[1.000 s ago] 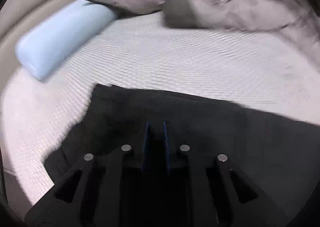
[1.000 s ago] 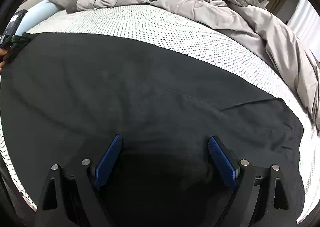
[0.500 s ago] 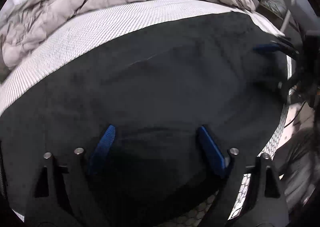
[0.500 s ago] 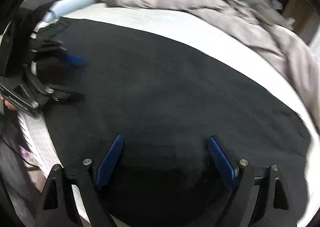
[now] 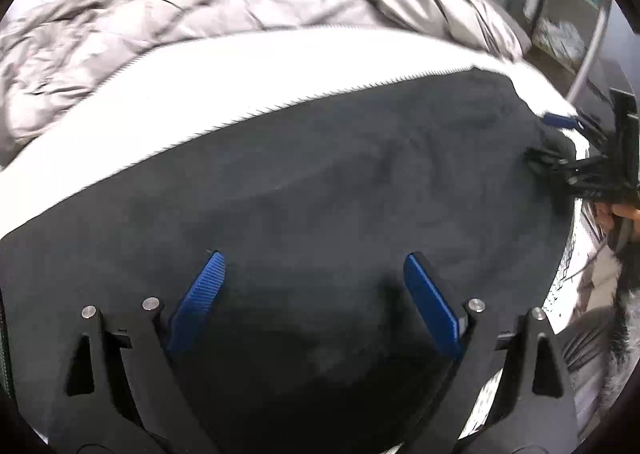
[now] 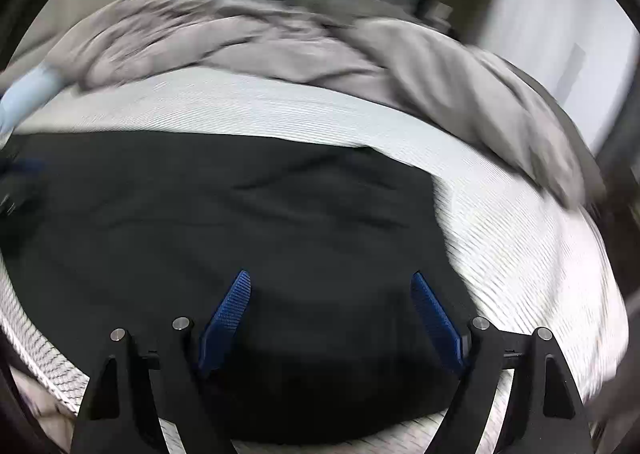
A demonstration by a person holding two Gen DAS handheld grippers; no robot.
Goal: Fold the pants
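Note:
Black pants (image 5: pixel 340 174) lie spread flat on the white textured mattress (image 5: pixel 200 86). My left gripper (image 5: pixel 314 256) hovers over their near part, jaws wide apart, nothing pinched between the blue pads. In the right wrist view the same pants (image 6: pixel 240 214) fill the lower half. My right gripper (image 6: pixel 331 275) is above their near edge, and its jaws are closing, with only flat cloth under the gap. The left wrist view also shows the right gripper (image 5: pixel 544 140) at the pants' far right end. The left gripper (image 6: pixel 20 182) is a dark blur at the left edge.
A rumpled grey duvet (image 5: pixel 160 14) is piled along the far side of the mattress (image 6: pixel 520 234); it shows as the duvet (image 6: pixel 280 42) in the right wrist view too. A light blue pillow (image 6: pixel 24 98) lies far left. A person's hand (image 5: pixel 624 210) and dark shelving (image 5: pixel 560 14) are at the right.
My left gripper let go of the pants, opened wide, and swung across and rolled to face along them. My right gripper shifted sideways and its jaws narrowed a little.

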